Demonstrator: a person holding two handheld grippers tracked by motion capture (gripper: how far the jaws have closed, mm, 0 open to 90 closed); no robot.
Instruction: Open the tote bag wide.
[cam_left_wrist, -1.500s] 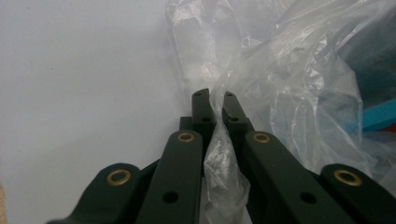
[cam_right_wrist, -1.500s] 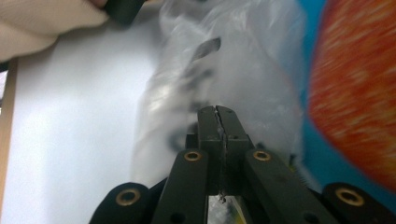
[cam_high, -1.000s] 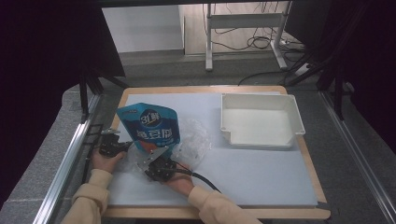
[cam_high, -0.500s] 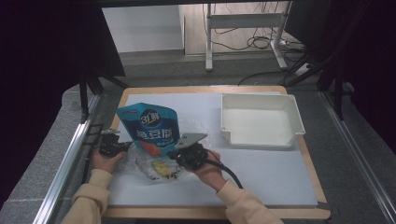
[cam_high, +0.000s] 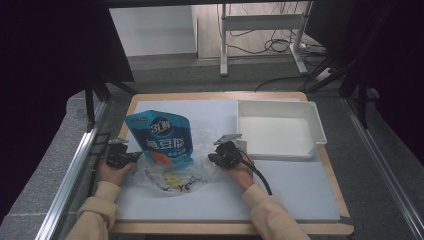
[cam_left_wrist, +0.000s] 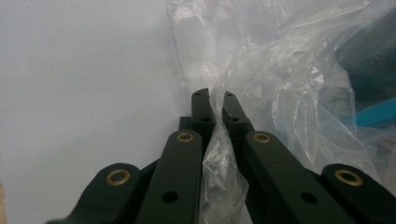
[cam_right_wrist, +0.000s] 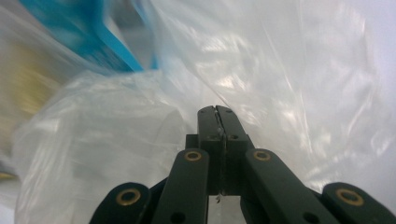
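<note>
Both claws are clamped on one clear plastic bag (cam_high: 172, 172). Left gripper (cam_left_wrist: 215, 100): in the left gripper view its jaws pinch a twisted fold of the film, which runs down between the two black fingers. Right gripper (cam_right_wrist: 216, 112): in the right gripper view its jaws meet with only a thin layer of film caught between them. In the high view the left gripper (cam_high: 120, 156) holds the bag's left edge and the right gripper (cam_high: 222, 152) holds its right edge, so the film is spread between the two hands.

Bag location: near the front left of the pale blue-grey mat (cam_high: 280, 185), in front of the person. A blue pouch (cam_high: 161, 137) lies partly inside the bag, with its upper part projecting out toward the far side. Something yellow (cam_high: 172, 179) shows through the film near the bag's front edge; what it is cannot be told.

Clearances: the white tray (cam_high: 315, 131) sits at the far right of the mat, just beside the right gripper, apart from it. The mat is bare in front of the tray and along the front edge. A metal rail (cam_high: 75, 165) runs close beside the left gripper.

Markings: the pouch bears a large white "3L" with further white characters below, too small to read.
</note>
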